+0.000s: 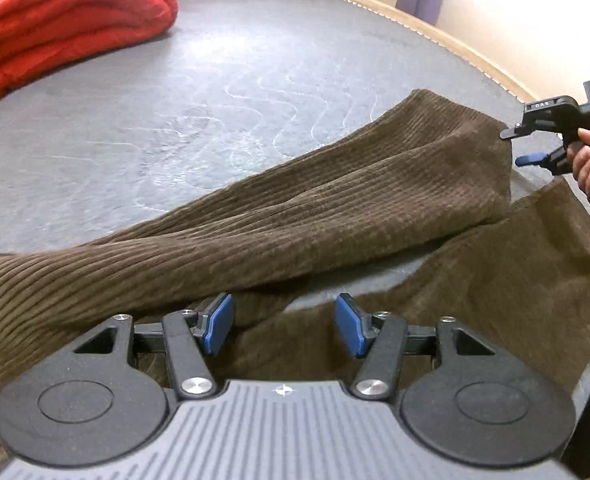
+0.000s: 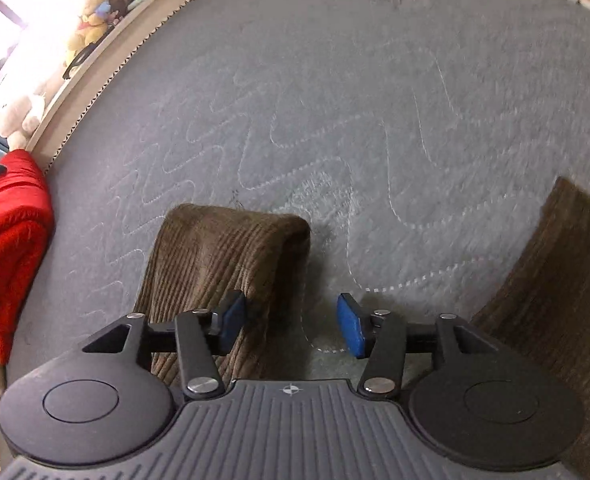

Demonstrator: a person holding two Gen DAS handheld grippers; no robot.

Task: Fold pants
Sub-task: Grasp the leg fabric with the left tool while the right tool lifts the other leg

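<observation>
Both tongs stand apart with nothing clamped: my left gripper (image 1: 283, 330) hovers over the crotch of the brown corduroy pants (image 1: 295, 224), my right gripper (image 2: 291, 328) beside one leg's end. The pants lie spread near the front edge of the grey mattress (image 1: 215, 80). I think I should seize both layers at the hem and lay leg upon leg, edges matching.
</observation>
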